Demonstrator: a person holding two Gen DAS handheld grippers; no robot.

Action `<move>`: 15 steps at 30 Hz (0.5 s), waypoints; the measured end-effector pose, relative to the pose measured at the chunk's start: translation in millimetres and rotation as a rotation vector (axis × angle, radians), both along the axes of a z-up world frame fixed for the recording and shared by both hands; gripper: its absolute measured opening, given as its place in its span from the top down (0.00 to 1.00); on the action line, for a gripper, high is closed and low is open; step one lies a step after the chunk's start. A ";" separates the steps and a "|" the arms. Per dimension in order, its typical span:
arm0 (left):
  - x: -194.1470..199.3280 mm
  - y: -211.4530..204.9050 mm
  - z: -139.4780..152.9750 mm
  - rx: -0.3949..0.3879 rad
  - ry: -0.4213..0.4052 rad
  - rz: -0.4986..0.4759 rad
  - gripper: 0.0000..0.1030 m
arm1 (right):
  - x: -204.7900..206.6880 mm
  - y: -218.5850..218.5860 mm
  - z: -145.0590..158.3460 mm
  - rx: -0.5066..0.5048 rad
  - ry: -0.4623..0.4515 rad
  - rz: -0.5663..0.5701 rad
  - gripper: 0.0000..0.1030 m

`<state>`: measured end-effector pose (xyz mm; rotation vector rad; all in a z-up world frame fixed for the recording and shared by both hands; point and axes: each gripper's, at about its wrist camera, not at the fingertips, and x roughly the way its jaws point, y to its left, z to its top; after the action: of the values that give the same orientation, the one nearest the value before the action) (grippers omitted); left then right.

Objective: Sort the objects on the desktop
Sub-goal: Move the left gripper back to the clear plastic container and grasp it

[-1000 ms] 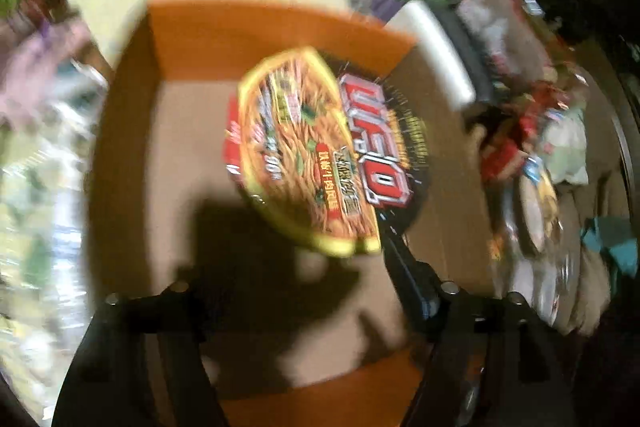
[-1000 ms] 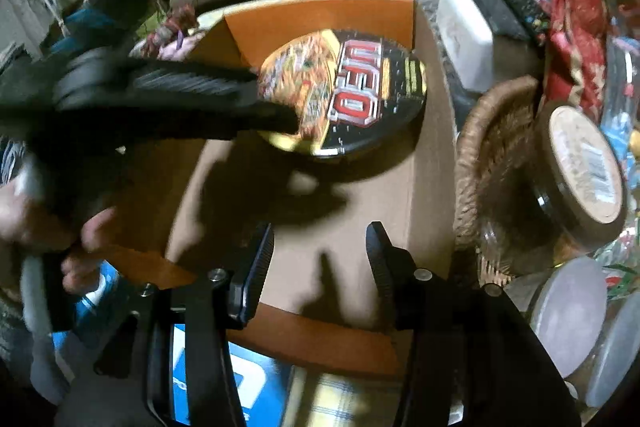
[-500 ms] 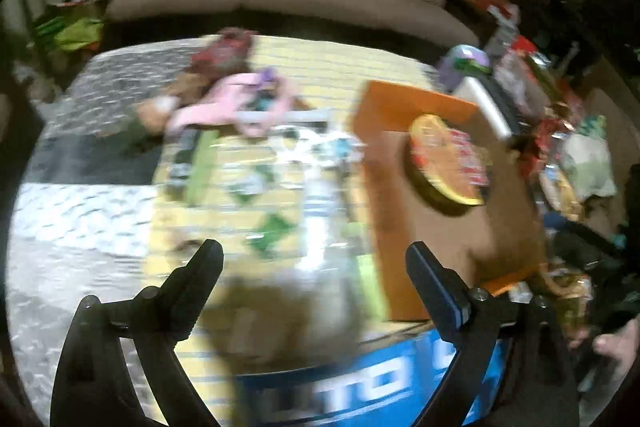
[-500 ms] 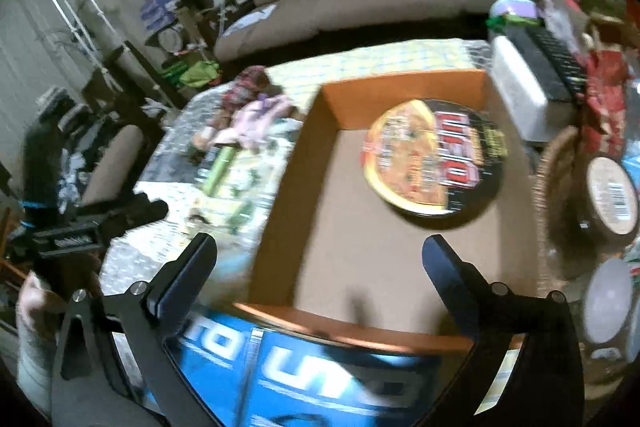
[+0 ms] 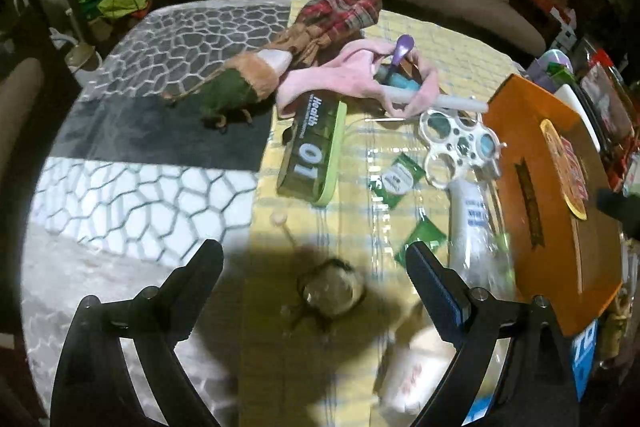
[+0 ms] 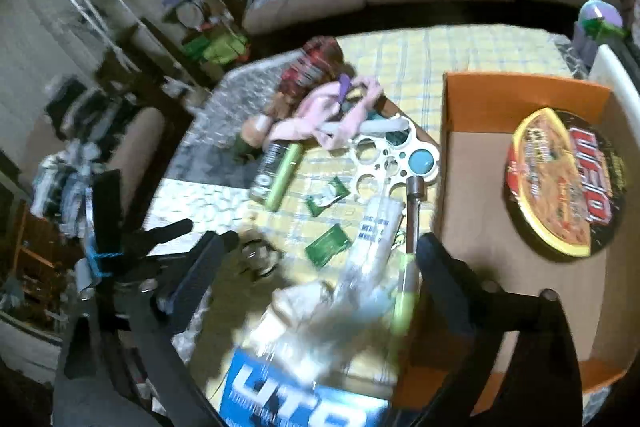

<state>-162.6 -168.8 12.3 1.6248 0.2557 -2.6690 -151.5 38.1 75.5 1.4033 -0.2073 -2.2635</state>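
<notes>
On the left, a stuffed toy in green and orange plush (image 5: 240, 87) is lying on the grey pebble-patterned mat (image 5: 160, 163), with a red plaid cloth (image 5: 340, 11) and a pink garment (image 5: 352, 75) bunched just beyond it. Near the middle, a dark green flat tin with a lime rim (image 5: 314, 151), reading "Health" and "01", is resting on the yellow checked tablecloth (image 5: 448, 43), beside small green sachets (image 5: 398, 179), a white plastic ring holder (image 5: 456, 143) and a white labelled tube (image 5: 472, 219) whose print is too blurred to read. The left gripper (image 5: 316, 263) is hovering wide open and empty above a small round dark-rimmed object (image 5: 330, 291).

The right gripper (image 6: 320, 255) is likewise spread wide, gripping nothing, above crumpled clear wrapping and a blue box (image 6: 296, 399) lettered "UT".

On the right, the orange-walled cardboard box (image 6: 520, 91) is holding only a round instant noodle bowl (image 6: 560, 187) marked "UFO". Sorting looks barely begun: one item boxed, the table clutter waiting.
</notes>
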 end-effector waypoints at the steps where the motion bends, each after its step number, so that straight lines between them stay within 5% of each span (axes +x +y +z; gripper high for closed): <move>1: -4.9 2.1 -4.5 0.002 -0.005 -0.012 0.08 | -6.7 -5.2 -6.2 0.023 -0.006 -0.003 0.30; 6: -28.9 17.1 -22.2 -0.077 -0.024 -0.057 0.17 | -32.3 -28.6 -42.1 0.213 -0.026 -0.010 0.37; 11: -38.3 19.5 -36.7 -0.074 -0.064 -0.068 0.29 | -44.4 -31.0 -64.8 0.330 -0.043 -0.015 0.55; 15: -42.3 23.7 -45.9 -0.087 -0.084 -0.078 0.35 | -45.6 -46.9 -71.3 0.409 -0.041 0.032 0.55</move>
<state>-204.9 -145.1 -33.6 1.7495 0.0759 -2.6179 -197.1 -8.8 4.2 1.6375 0.2807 -2.3396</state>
